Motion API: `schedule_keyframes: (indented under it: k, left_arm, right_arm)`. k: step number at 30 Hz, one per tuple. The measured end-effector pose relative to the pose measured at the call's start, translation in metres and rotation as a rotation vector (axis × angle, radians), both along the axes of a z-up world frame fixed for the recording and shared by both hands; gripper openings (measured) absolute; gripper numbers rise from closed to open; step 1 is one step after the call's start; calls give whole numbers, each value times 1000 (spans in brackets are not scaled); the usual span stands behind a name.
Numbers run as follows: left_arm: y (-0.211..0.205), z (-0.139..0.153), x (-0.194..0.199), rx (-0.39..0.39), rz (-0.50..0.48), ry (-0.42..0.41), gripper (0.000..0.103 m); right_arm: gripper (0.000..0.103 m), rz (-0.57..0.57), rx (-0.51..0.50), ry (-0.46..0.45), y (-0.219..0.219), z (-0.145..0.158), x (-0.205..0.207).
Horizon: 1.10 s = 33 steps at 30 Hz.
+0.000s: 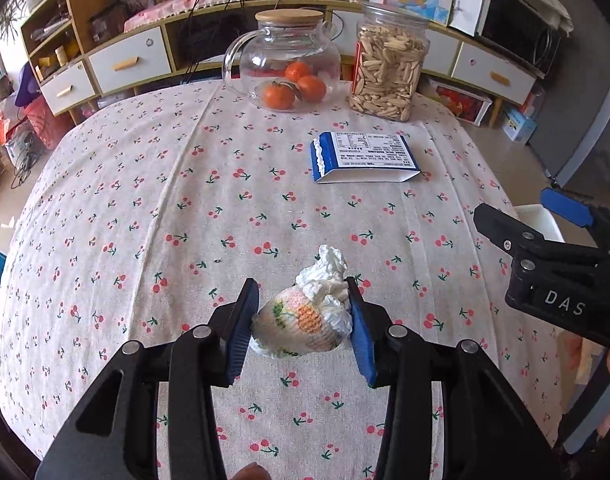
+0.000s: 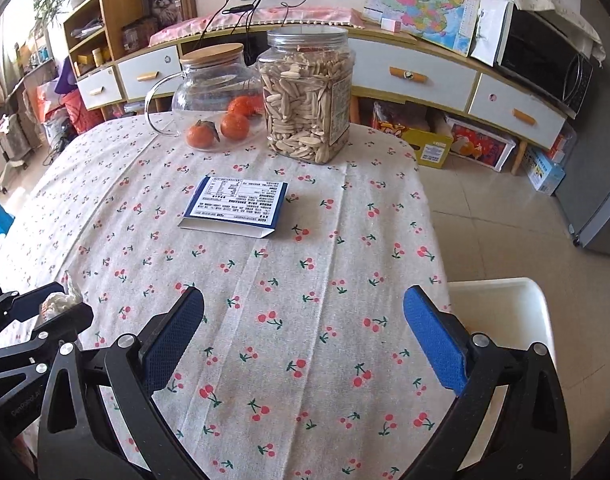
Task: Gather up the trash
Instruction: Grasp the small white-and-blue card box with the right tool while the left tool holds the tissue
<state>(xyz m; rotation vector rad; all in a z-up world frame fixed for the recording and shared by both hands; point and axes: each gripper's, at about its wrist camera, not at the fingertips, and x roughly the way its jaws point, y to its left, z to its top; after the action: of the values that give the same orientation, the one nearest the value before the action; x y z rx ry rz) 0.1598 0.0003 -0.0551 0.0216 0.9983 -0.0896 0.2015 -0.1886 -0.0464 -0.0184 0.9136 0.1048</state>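
My left gripper (image 1: 303,322) is shut on a crumpled tissue with a fruit print (image 1: 309,316), held between its blue pads just above the cherry-print tablecloth (image 1: 185,220). The tissue also shows at the left edge of the right wrist view (image 2: 59,302). A flattened blue and white carton (image 1: 363,156) lies further back on the table; it also shows in the right wrist view (image 2: 237,206). My right gripper (image 2: 303,332) is open and empty over the table's right front part. It shows at the right in the left wrist view (image 1: 545,216).
A glass jug with tangerines (image 1: 287,60) and a plastic jar of seeds (image 1: 389,66) stand at the table's far edge. A white bin (image 2: 505,312) stands on the floor beside the table's right edge. Cabinets line the back wall.
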Motion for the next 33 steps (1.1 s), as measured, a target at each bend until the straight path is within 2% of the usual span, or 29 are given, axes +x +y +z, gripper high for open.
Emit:
schedule_keyframes:
  k: [3,7,13,16,20,24,28,30,33]
  left_arm:
    - [15,15,0,-12,27,-43,43]
    - [36,28,-1,5,62,-88,43]
    - [68,27,7,-63,135,-28,43]
    - [75,27,9,-99,150,-9,43]
    - [76,31,7,-107,152,-18,43]
    - [80,33,7,-108,152,-19,44]
    - [86,29,10,-126,164,4,44]
    - [90,29,10,-130,173,6,44]
    - [95,31,8,-135,182,0,44]
  right_arm:
    - [96,-39,84,52,-2,-8,19]
    - [96,-27,103,61,17,-7,47]
    - [96,-95,102,84,41,-7,84]
    - [96,-104,84,97,55,-9,100]
    - [96,-67,42,166,78,-24,117]
    - [96,-68,-46,147,89,-29,122]
    - [96,56,-133,118,104,-24,123]
    - [96,196,-159,108,111,-20,120]
    - [96,433,-269,86,122,-14,114]
